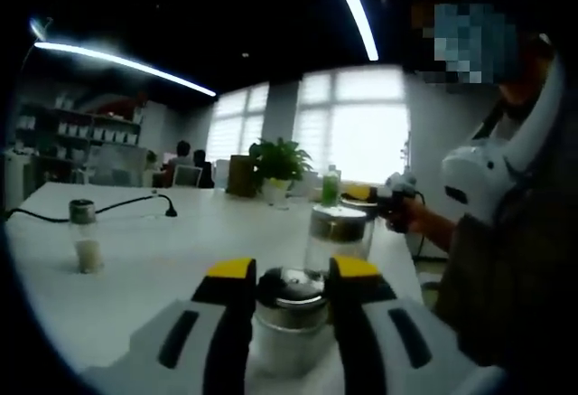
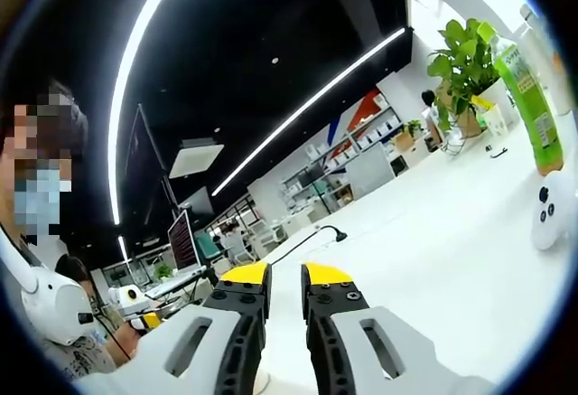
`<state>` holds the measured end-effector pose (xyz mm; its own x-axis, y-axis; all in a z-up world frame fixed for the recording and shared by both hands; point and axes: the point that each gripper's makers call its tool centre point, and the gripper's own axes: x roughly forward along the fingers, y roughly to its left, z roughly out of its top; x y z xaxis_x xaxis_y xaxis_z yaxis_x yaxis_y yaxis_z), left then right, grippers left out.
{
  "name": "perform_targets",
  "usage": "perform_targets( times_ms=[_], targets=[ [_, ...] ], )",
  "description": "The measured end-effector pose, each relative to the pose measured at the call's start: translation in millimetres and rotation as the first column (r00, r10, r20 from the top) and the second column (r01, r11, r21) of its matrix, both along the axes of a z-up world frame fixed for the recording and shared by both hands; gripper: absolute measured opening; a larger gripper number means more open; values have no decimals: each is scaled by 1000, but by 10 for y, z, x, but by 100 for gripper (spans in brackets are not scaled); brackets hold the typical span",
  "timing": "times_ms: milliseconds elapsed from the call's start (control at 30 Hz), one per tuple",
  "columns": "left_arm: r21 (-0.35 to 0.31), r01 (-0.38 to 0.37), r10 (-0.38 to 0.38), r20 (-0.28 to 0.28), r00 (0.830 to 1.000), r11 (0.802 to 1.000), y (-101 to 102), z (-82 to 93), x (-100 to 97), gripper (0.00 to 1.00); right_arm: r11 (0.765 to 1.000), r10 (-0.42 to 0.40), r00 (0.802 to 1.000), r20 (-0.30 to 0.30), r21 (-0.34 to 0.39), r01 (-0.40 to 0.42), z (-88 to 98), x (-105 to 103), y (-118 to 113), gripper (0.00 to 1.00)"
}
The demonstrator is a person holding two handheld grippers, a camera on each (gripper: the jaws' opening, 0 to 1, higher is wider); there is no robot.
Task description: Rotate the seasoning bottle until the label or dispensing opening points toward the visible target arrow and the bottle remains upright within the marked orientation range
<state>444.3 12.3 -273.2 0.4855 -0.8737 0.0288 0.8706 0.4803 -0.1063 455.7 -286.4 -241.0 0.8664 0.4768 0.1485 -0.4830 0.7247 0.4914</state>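
In the left gripper view, my left gripper (image 1: 291, 270) sits low over a white desk (image 1: 163, 250). Its two yellow-tipped jaws stand on either side of a glass seasoning bottle (image 1: 290, 318) with a shiny metal cap. The bottle stands upright on the desk, close to the near edge. The jaws look pressed against the cap on both sides, so I read this as grasping the bottle.

Just behind it stands a second, taller jar (image 1: 338, 235) with a metal lid, also upright. Far off to the left, near the desk's other side, is a small shaker (image 1: 85, 235) with a dark cap and pale contents. A black cable (image 1: 108, 207) trails across the desk behind the shaker. At the far end are a potted plant (image 1: 278, 165) and a green drink bottle (image 1: 330, 185). On the right, a person's hand (image 1: 424, 221) holds my right gripper (image 1: 384, 198) above the desk, beyond the jar.

In the right gripper view, the right gripper (image 2: 284, 275) points out over the bare desk (image 2: 433, 259). Its jaws are nearly closed with a thin gap and nothing between them. The green bottle (image 2: 526, 106) and the plant (image 2: 462, 68) stand at the upper right. A white controller (image 2: 547, 211) lies on the desk just below the green bottle.
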Motion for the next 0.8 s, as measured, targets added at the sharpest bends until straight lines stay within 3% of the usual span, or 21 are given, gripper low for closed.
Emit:
perform_targets(
  times_ms=[433,800],
  targets=[
    [24,73,-73,0,997,997,-7,-13,0,34,1000,26,1000,5,-9,-26,10,33,118,12],
    [-3,40,-40,-35,999,999,-15,-25,16,34,999,32,999,0,0,-32,-32,39,137,12]
  ],
)
